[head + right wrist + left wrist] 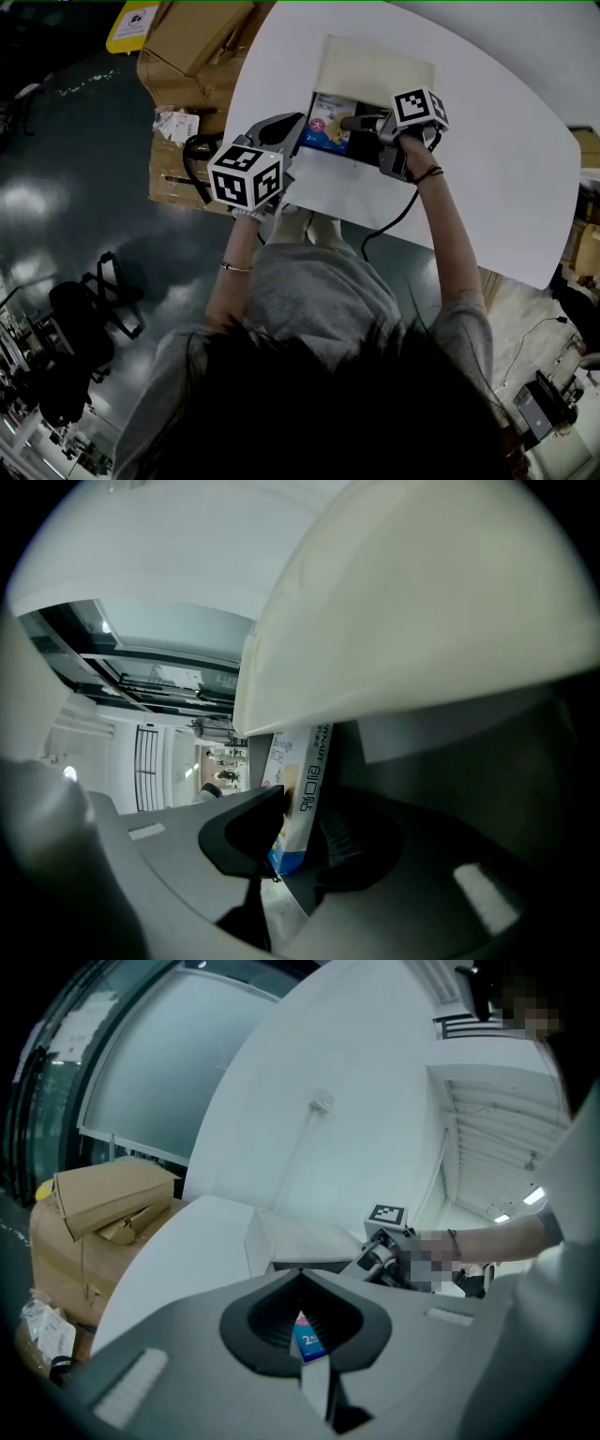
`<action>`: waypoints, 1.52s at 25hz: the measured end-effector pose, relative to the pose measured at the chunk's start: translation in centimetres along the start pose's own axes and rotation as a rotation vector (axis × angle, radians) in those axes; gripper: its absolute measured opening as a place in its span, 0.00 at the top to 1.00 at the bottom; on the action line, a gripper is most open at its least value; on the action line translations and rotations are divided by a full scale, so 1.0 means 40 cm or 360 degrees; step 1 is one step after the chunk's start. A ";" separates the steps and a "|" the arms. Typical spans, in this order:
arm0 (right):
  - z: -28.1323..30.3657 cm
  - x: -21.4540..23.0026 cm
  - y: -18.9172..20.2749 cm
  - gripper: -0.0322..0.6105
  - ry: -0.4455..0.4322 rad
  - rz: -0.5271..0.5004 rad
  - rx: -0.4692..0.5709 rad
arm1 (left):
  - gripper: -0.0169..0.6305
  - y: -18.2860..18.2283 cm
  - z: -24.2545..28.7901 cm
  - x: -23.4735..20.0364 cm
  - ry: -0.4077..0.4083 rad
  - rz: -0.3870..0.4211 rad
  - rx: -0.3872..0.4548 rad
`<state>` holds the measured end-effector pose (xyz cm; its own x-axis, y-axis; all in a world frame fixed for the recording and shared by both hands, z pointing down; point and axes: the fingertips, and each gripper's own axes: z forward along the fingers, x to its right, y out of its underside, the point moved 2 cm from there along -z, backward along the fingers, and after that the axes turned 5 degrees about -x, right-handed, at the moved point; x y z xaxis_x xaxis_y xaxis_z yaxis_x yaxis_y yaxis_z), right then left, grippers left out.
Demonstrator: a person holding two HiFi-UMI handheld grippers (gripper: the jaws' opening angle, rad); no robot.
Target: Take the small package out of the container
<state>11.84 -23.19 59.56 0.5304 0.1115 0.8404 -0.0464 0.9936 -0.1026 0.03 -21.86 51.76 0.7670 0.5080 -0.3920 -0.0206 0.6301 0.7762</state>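
A white open container (349,192) with its lid (375,66) folded back lies on the white table (497,169). Inside stands the small package (328,127), blue and white with print. My right gripper (353,123) reaches in from the right and is shut on that package (302,799), one jaw on each face, under the lid (422,621). My left gripper (298,133) sits at the container's left side, jaws shut on the thin white wall. In the left gripper view the package (307,1342) shows just past the jaws and the right gripper (370,1258) beyond.
Brown cardboard boxes (192,47) stand on the floor off the table's left edge, also in the left gripper view (103,1213). A black cable (394,220) runs from the right gripper across the table toward me. A black chair (84,328) stands at lower left.
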 end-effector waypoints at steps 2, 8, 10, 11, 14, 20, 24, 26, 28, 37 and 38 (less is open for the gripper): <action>-0.007 -0.005 0.002 0.74 -0.0018 0.0045 -0.0008 | 0.99 -0.002 -0.001 -0.002 -0.0002 0.0000 0.0003; -0.004 -0.004 0.001 0.76 -0.0079 0.0102 -0.0030 | 0.99 0.002 -0.006 -0.008 -0.0004 0.0002 0.0011; -0.010 -0.010 0.012 0.76 -0.0054 0.0125 -0.0039 | 0.99 0.005 -0.008 -0.009 -0.0004 0.0003 0.0014; -0.015 -0.015 0.016 0.76 -0.0047 0.0135 -0.0042 | 0.99 0.005 -0.010 -0.008 -0.0003 0.0004 0.0017; -0.032 -0.028 0.016 0.76 -0.0077 0.0153 -0.0046 | 0.99 -0.006 -0.014 0.000 -0.0002 0.0006 0.0024; -0.042 -0.042 0.018 0.78 -0.0162 0.0192 -0.0033 | 0.99 -0.011 -0.019 0.000 0.0005 0.0010 0.0038; -0.041 -0.049 0.030 0.79 -0.0214 0.0225 -0.0015 | 0.99 -0.008 -0.029 0.003 0.0011 0.0018 0.0048; -0.042 -0.052 0.038 0.79 -0.0236 0.0235 -0.0009 | 0.99 -0.009 -0.033 0.007 0.0014 0.0021 0.0052; -0.043 -0.052 0.044 0.79 -0.0257 0.0245 -0.0004 | 0.99 -0.008 -0.035 0.010 0.0016 0.0023 0.0055; -0.040 -0.049 0.045 0.79 -0.0278 0.0250 0.0001 | 0.99 -0.006 -0.029 0.005 0.0032 0.0032 0.0054; -0.040 -0.050 0.047 0.79 -0.0279 0.0248 -0.0001 | 0.99 -0.007 -0.029 0.005 0.0034 0.0033 0.0054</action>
<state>12.06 -21.57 56.84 0.3619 0.2645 0.8939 -0.1158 0.9642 -0.2384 -0.55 -21.24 50.89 0.7529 0.5333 -0.3857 -0.0142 0.5990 0.8006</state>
